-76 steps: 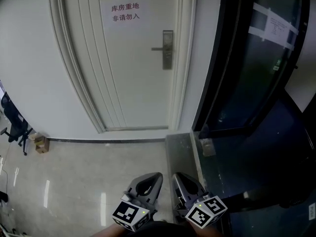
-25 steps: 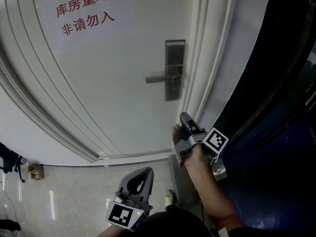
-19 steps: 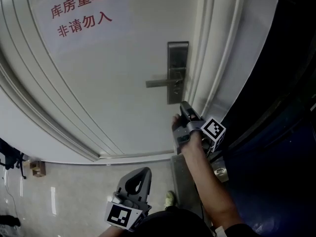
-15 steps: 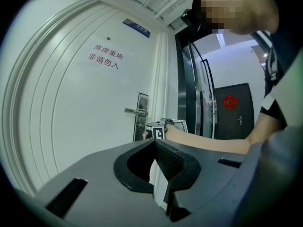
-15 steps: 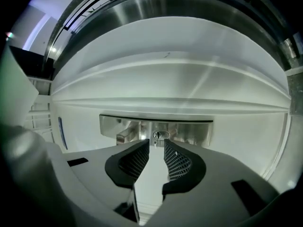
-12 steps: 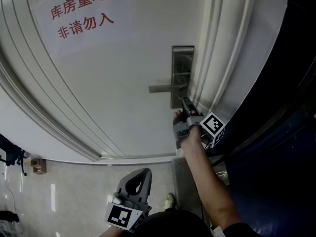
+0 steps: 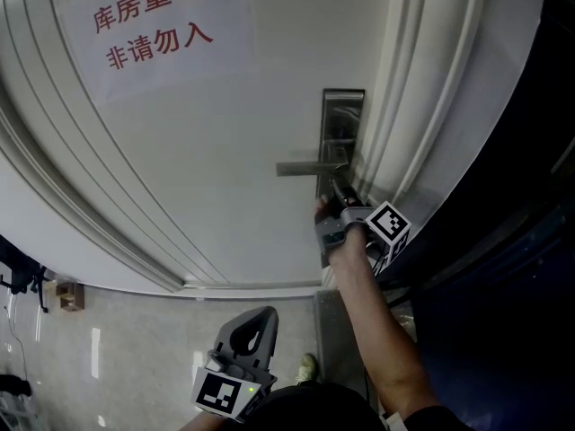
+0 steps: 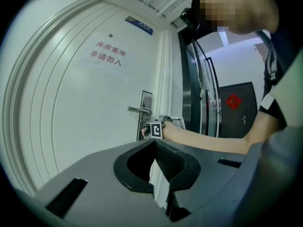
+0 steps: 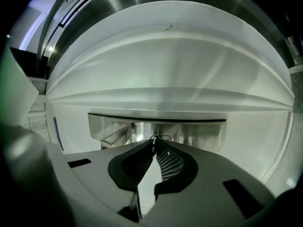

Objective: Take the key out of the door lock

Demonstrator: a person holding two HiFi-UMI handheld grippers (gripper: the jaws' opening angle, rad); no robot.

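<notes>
On the white door, the steel lock plate [image 7: 342, 119] with its lever handle [image 7: 310, 167] sits near the right edge. My right gripper [image 7: 336, 187] reaches up to the plate just below the handle. In the right gripper view its jaws are closed, with the key's small metal ring [image 9: 161, 137] showing at their tips against the shiny plate [image 9: 203, 131]. The key's blade is hidden. My left gripper [image 7: 260, 317] hangs low near my body, shut and empty; its tips [image 8: 154, 141] point toward the door and the lock plate [image 8: 146, 100].
A paper sign with red print [image 7: 153, 21] is stuck on the door's upper left. The moulded door frame [image 7: 422, 106] runs right of the lock, and dark glass doors [image 7: 521, 196] stand beyond it. A small box [image 7: 67, 293] sits on the floor at the left wall.
I have walked up to the door. My right gripper rose from waist height to the lock plate, its tips now at the key under the handle. The left gripper stayed low.
</notes>
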